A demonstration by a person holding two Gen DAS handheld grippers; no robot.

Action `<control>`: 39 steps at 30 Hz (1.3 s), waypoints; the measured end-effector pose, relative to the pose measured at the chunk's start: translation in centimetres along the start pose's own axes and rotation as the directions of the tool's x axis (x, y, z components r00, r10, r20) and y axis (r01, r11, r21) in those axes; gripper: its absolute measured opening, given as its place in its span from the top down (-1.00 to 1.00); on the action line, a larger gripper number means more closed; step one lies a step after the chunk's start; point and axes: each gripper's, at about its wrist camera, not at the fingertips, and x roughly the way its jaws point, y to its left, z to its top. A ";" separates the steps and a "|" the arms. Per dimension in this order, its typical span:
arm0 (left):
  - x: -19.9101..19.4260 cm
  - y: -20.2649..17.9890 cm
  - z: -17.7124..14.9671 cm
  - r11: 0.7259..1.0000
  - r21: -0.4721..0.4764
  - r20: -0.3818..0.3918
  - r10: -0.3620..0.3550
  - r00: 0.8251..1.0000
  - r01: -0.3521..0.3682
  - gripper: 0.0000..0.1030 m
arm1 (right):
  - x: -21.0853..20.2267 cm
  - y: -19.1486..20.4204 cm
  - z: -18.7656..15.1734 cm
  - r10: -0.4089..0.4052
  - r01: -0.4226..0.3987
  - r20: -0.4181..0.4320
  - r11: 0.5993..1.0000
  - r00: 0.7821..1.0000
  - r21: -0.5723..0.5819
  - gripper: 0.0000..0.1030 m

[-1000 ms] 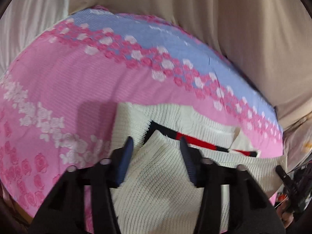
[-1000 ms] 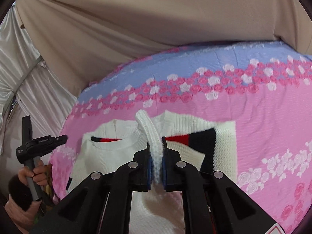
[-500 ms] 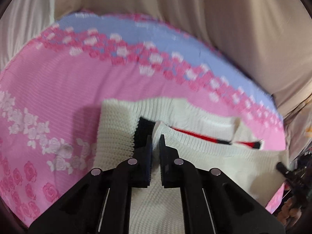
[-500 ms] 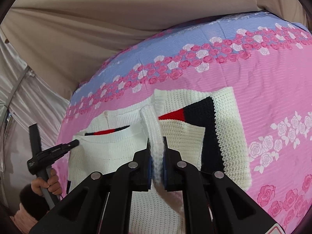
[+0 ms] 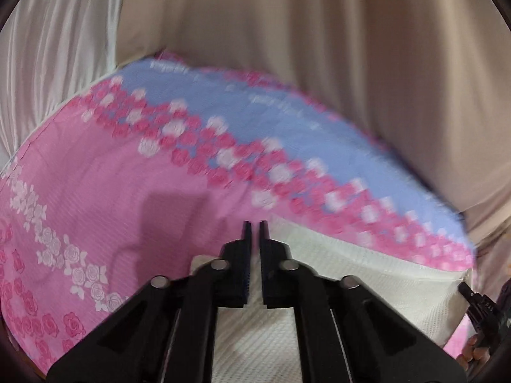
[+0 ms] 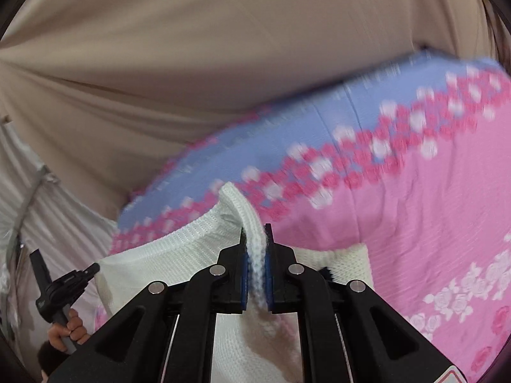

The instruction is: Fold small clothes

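A white knit sweater [image 5: 367, 274] lies on a pink and blue flowered bedspread [image 5: 127, 191]. In the left wrist view my left gripper [image 5: 254, 226] is shut, with white knit between its pads lower down. In the right wrist view my right gripper [image 6: 255, 233] is shut on a thick ribbed fold of the sweater [image 6: 246, 214], which stands up above the fingertips. The sweater's body [image 6: 166, 255] hangs left of it. A dark stripe [image 6: 325, 271] peeks out at the right.
Beige curtain fabric [image 6: 191, 63] hangs behind the bed. A hand holding the other gripper's black handle [image 6: 60, 290] shows at the lower left of the right wrist view. The bedspread [image 6: 415, 207] stretches to the right.
My left gripper closed on the sweater's edge. Both grippers then moved forward over the sweater, carrying the fabric; the red and dark stripes are now mostly covered.
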 end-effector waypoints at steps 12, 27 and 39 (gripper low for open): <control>0.7 2.2 -5.1 0.994 -0.036 -0.098 -0.110 0.989 0.107 -0.07 | -0.5 -6.3 -4.0 -0.050 0.042 0.031 0.975 0.998 0.217 -0.01; 2.2 1.7 -3.7 0.999 -0.053 -0.082 0.007 0.997 -0.011 0.87 | 0.7 -1.8 -4.3 -0.082 0.083 -0.036 0.996 0.996 0.012 0.83; -2.4 5.0 -7.8 0.998 -0.062 -0.064 0.019 0.998 -0.023 -0.57 | -2.4 -5.5 -6.7 -0.167 0.171 -0.040 0.978 0.985 0.119 0.10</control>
